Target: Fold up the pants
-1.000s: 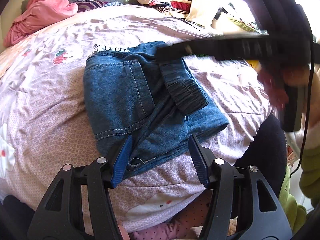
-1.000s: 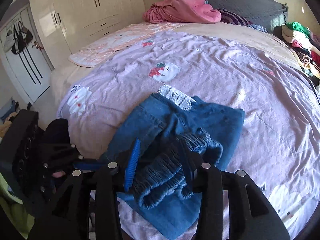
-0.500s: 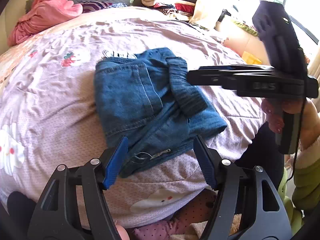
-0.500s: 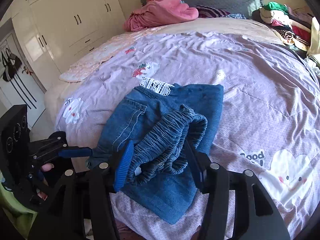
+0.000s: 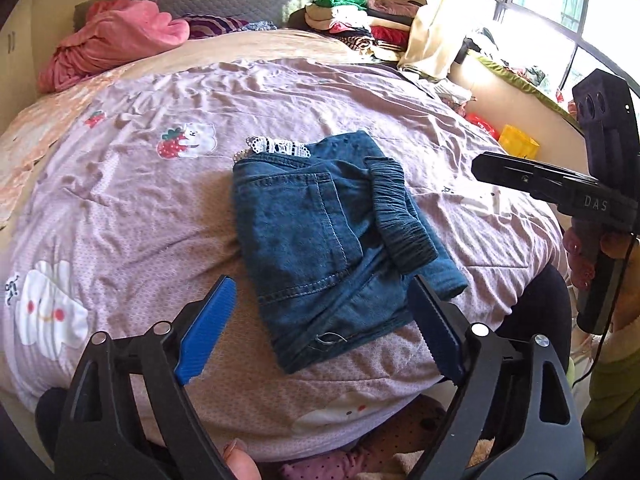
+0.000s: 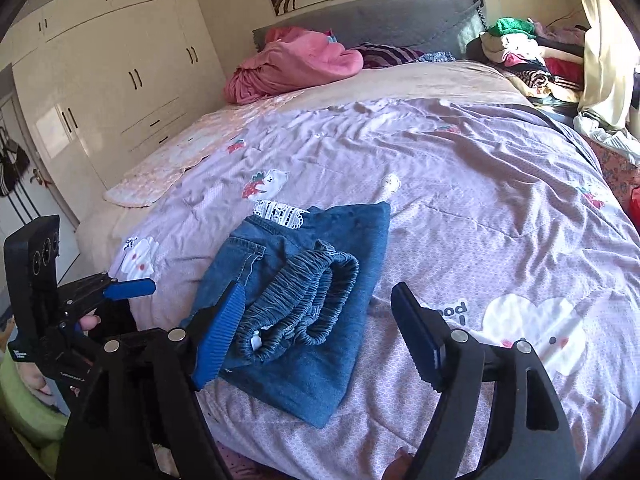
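Note:
The blue denim pants (image 5: 320,232) lie folded into a compact bundle on the lilac bedspread (image 5: 120,216), with the elastic waistband (image 5: 400,216) on top and white lace trim at the far edge. They also show in the right wrist view (image 6: 312,280). My left gripper (image 5: 320,320) is open and empty, held back above the near edge of the bundle. My right gripper (image 6: 316,328) is open and empty, just short of the waistband (image 6: 304,300). Each gripper shows in the other's view, off the bed's edge.
A pink blanket (image 5: 116,40) lies by the grey headboard. Stacked clothes (image 5: 352,16) sit at the far right corner. White wardrobes (image 6: 100,80) stand along the left wall. A window and a yellow box (image 5: 518,146) are to the right.
Both grippers have pulled back from the pants and risen. The right gripper has let go of the waistband and opened wider. The folded pants stay on the bed.

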A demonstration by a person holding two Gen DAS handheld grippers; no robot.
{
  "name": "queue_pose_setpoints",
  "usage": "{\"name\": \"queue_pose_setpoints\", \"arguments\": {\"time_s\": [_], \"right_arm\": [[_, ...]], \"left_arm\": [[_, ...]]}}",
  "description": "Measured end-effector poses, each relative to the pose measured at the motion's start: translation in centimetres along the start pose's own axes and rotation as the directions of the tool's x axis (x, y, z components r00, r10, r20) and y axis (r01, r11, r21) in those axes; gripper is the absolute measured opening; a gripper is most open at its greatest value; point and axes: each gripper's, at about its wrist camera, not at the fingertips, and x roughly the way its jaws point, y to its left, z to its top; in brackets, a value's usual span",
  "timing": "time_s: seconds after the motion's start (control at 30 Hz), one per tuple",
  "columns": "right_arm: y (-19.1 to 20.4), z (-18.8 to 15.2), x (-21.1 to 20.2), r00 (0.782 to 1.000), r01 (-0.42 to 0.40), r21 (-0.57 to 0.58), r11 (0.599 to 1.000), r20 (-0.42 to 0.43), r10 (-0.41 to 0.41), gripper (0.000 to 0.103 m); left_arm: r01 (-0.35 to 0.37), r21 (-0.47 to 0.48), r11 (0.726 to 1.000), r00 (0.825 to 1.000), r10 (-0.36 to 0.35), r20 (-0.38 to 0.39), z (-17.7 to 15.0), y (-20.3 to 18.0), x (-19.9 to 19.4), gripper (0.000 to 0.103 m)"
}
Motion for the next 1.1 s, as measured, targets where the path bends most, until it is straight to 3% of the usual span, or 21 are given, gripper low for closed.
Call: {"name": "queue_pose_setpoints", "arguments": {"time_s": [0.33, 0.83, 1.1], "right_arm": [[-1.1, -0.7, 0.2, 0.999, 0.049, 0.021, 0.999, -0.007, -0.049, 0.085], [-3.4, -1.6, 4.8, 0.993, 0.085, 0.088, 0.992, -0.09, -0.077, 0.084], [-3.6, -1.1, 8.1, 0.988, 0.042, 0.049, 0.998, -0.152, -0.034, 0.06]], "left_arm": [[-0.031, -0.02, 0.999, 0.999, 0.031, -0.005, 0.9, 1.1, 0.8, 0.091], [-0.072, -0.127, 0.989, 0.996, 0.065, -0.061, 1.8, 4.4, 6.0, 0.093], [-0.05, -0.154, 0.987, 0.996, 0.037, -0.086, 1.9, 5.1, 8.5, 0.093]]}}
